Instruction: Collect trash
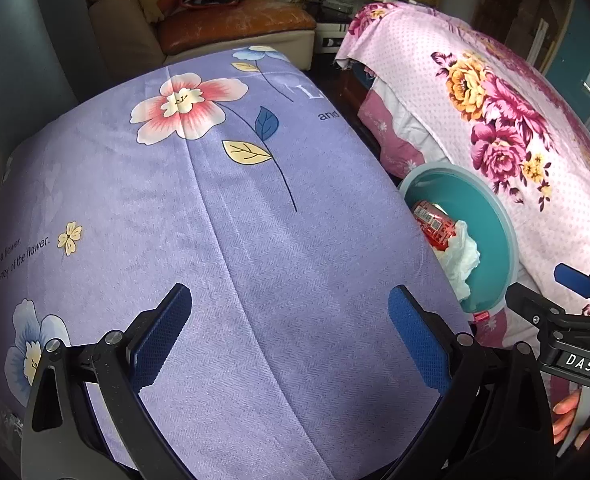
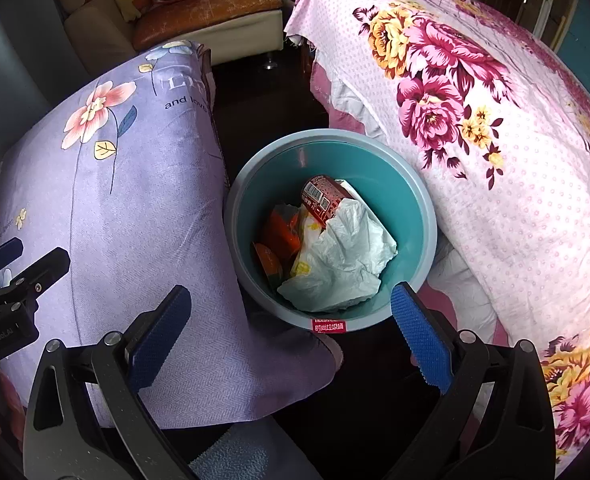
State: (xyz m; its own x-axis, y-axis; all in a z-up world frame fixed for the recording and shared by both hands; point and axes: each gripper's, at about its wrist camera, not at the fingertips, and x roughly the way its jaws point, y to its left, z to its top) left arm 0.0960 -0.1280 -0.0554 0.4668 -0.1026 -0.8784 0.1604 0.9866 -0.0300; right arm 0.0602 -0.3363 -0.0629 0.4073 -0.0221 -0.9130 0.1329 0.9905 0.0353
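A teal trash bin [image 2: 407,200] stands on the floor between two cloth-covered surfaces. Inside lie a red can [image 2: 322,197], a crumpled white plastic bag [image 2: 347,260] and orange wrappers [image 2: 279,236]. The bin also shows in the left wrist view [image 1: 491,216] with the can [image 1: 435,222] and bag [image 1: 461,258]. My right gripper [image 2: 291,336] is open and empty, just above the bin's near rim. My left gripper [image 1: 291,336] is open and empty over the purple floral cloth [image 1: 215,208], left of the bin.
A pink floral cloth [image 2: 495,140] covers the surface right of the bin. A purple floral cloth [image 2: 135,200] covers the left one. A beige sofa with a brown cushion [image 1: 231,24] stands at the back. Dark floor [image 2: 263,96] runs between the surfaces.
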